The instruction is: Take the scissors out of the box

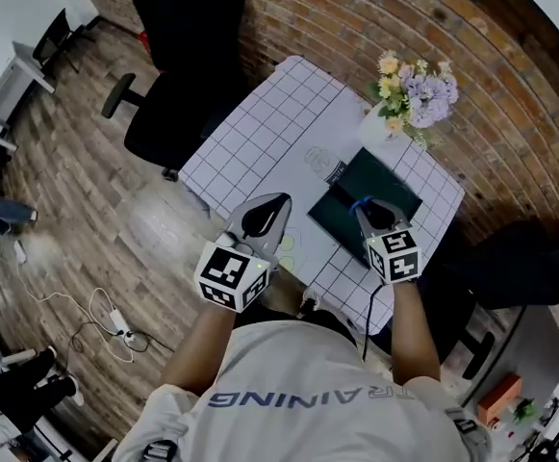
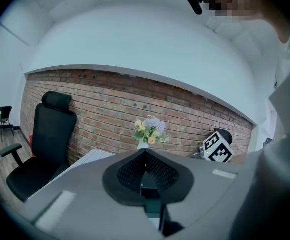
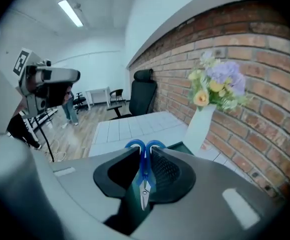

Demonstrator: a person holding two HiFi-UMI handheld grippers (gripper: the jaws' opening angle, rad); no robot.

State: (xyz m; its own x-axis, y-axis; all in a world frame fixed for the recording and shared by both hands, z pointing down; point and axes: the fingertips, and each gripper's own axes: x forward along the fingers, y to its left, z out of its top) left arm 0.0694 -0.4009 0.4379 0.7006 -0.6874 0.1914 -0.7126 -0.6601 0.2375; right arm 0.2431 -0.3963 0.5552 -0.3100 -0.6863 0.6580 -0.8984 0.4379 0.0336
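Blue-handled scissors (image 3: 145, 170) stand between the jaws of my right gripper (image 3: 145, 153), which is shut on them; the handle loops stick out past the tips and the blades point back toward the camera. From the head view, the right gripper (image 1: 368, 210) hangs above the near end of the open dark green box (image 1: 399, 192), with the scissors' blue handles (image 1: 361, 203) showing at its tip. My left gripper (image 1: 267, 215) is shut with nothing in it and hovers over the table's near edge, left of the box. Its closed jaws (image 2: 145, 153) point toward the brick wall.
The box lies on a table with a white grid cloth (image 1: 279, 123). A white vase of flowers (image 1: 409, 94) stands just beyond the box by the brick wall. A black office chair (image 1: 178, 65) stands at the far side and another dark chair (image 1: 520, 258) at the right. Cables (image 1: 106, 316) trail on the wooden floor.
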